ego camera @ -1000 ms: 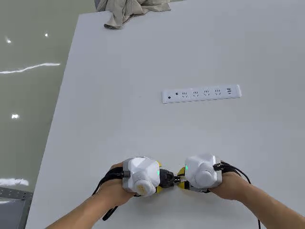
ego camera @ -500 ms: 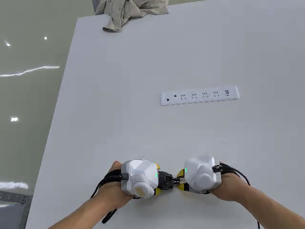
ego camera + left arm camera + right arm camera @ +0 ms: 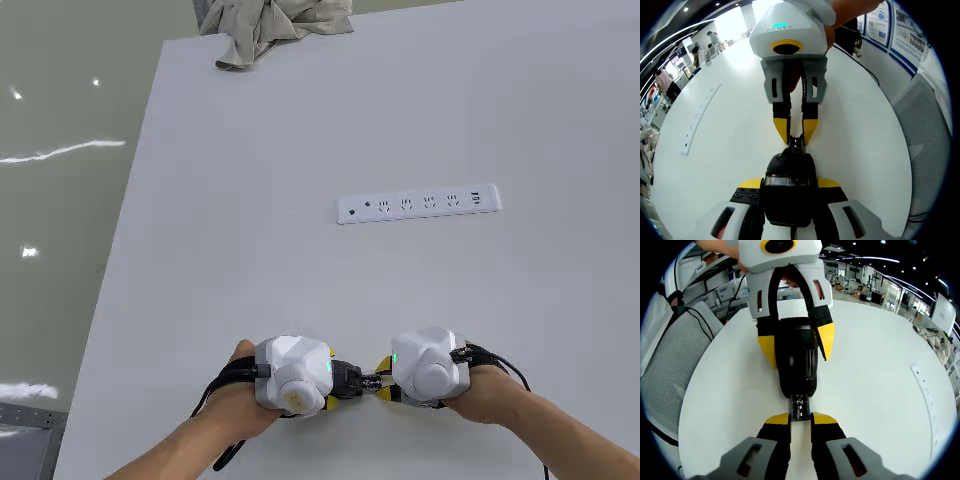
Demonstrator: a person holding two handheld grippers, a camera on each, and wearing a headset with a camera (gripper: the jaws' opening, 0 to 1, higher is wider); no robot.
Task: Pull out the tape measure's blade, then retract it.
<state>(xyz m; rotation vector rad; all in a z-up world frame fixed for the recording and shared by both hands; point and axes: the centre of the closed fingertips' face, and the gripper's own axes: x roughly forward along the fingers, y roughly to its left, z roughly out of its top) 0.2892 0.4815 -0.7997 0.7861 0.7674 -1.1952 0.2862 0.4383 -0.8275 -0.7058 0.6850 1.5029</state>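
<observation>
left hand-held gripper (image 3: 790, 183) clamps tape measure (image 3: 790, 167) — right hand-held gripper (image 3: 800, 419) pinches blade (image 3: 800, 405)

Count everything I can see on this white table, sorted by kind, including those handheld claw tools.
Tape measure: 1
Grippers: 2 (left gripper, right gripper)
Power strip: 1
Crumpled cloth: 1
Total: 5
</observation>
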